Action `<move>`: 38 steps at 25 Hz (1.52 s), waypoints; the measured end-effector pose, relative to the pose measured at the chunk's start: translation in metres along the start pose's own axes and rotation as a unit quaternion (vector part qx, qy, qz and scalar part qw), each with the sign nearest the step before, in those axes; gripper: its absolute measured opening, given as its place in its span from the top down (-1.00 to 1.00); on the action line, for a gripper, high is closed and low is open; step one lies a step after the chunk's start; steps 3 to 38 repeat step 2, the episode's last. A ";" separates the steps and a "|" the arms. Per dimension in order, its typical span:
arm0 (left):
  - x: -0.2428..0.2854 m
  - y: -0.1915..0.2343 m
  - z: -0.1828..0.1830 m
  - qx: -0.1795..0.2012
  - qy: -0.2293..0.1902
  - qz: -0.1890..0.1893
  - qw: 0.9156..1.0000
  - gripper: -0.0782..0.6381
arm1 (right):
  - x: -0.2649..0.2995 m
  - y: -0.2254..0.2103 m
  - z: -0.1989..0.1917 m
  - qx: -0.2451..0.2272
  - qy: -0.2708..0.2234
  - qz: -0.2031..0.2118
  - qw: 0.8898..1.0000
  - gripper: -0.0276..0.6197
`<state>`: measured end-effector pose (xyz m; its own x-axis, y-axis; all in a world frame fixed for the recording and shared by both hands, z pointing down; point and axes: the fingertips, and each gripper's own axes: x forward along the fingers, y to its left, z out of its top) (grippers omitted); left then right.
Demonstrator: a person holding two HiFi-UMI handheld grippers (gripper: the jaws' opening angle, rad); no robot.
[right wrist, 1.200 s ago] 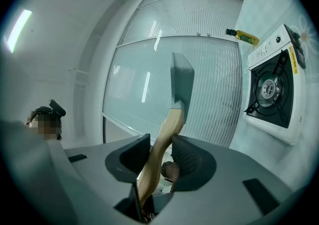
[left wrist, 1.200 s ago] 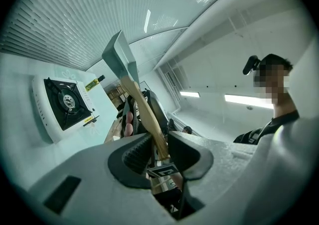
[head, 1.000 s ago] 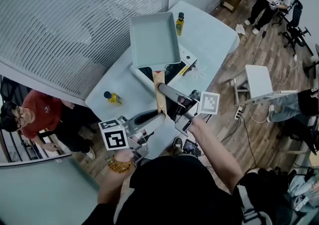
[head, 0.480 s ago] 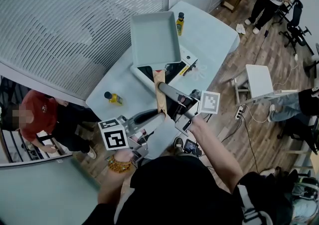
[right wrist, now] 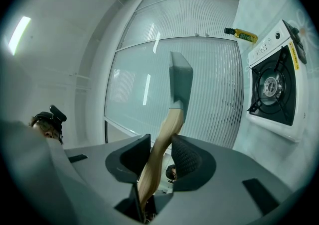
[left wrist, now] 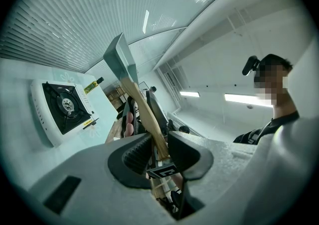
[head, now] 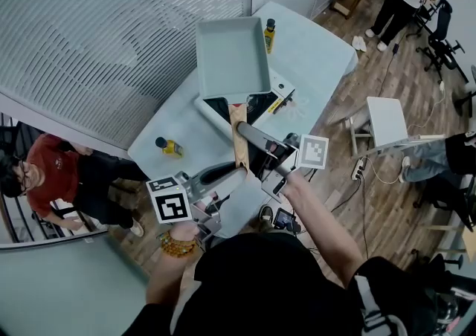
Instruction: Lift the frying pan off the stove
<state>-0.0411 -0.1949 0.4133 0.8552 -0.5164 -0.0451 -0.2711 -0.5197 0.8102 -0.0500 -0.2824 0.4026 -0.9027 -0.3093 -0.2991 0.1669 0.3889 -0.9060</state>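
Note:
A pale teal rectangular frying pan (head: 232, 58) with a wooden handle (head: 238, 134) hangs tilted in the air above the white gas stove (head: 281, 91), clear of its black burner. My right gripper (head: 245, 131) is shut on the upper part of the handle, and my left gripper (head: 236, 171) is shut on its lower end. In the left gripper view the handle (left wrist: 142, 112) runs between the pads of the left gripper (left wrist: 159, 152) up to the pan (left wrist: 119, 62). In the right gripper view the right gripper (right wrist: 162, 157) clamps the handle (right wrist: 164, 139) under the pan (right wrist: 180, 79).
The stove stands on a light blue table (head: 316, 59), with a yellow bottle (head: 268, 34) at the far end and another (head: 169, 147) at the near left edge. A person in red (head: 52, 171) sits at the left. A white stool (head: 387, 123) stands at the right.
The pan has edged slightly to the right, still held off the stove. Both grips on the handle look the same.

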 end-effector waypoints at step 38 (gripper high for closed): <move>0.002 0.000 0.002 0.000 -0.001 0.000 1.000 0.47 | 0.000 -0.001 0.003 0.002 -0.001 -0.001 1.000 0.51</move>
